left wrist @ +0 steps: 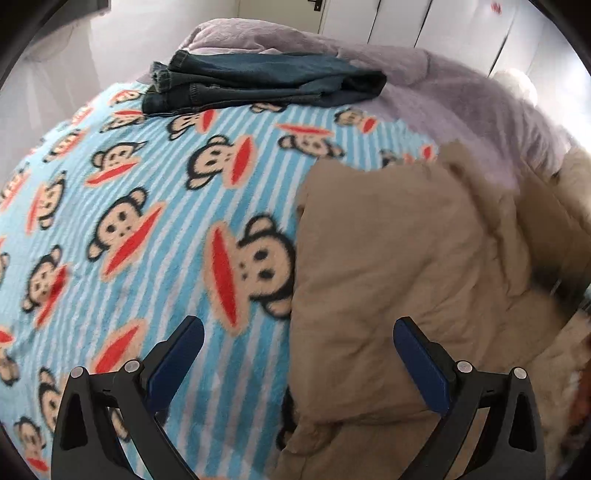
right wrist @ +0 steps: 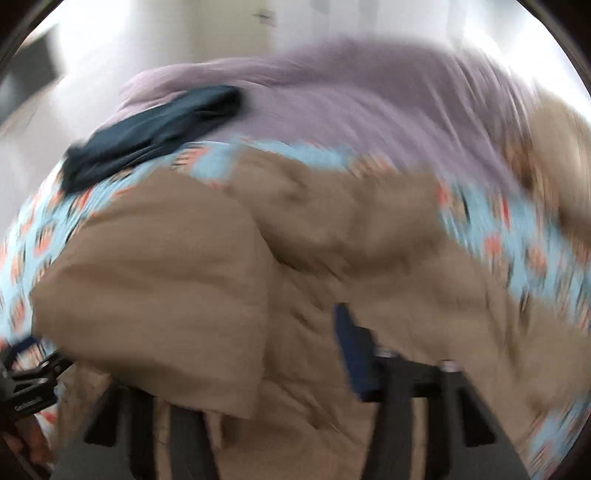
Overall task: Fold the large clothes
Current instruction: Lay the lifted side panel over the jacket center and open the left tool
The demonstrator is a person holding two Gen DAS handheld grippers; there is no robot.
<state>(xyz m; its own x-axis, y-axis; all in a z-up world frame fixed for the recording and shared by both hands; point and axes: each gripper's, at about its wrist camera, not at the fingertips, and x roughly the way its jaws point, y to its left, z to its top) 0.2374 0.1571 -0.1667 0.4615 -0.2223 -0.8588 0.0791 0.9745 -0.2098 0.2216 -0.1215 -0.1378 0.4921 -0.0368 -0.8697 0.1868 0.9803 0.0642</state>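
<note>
A large tan padded coat [left wrist: 406, 258] lies on the bed over a blue striped monkey-print blanket [left wrist: 147, 221]. My left gripper [left wrist: 299, 332] is open and empty, hovering above the coat's left edge. The right wrist view is motion-blurred. There the tan coat [right wrist: 166, 258] fills the middle and a fold of it drapes over my right gripper [right wrist: 295, 332]. Only the right blue finger [right wrist: 354, 354] shows; the left finger is hidden under the cloth. The left gripper's black frame [right wrist: 29, 376] shows at the lower left.
Folded dark jeans [left wrist: 258, 85] lie at the far side of the blanket, also seen in the right wrist view [right wrist: 155, 125]. A lilac fleece blanket [left wrist: 443, 92] covers the back of the bed. White wardrobe doors [left wrist: 406, 22] stand behind.
</note>
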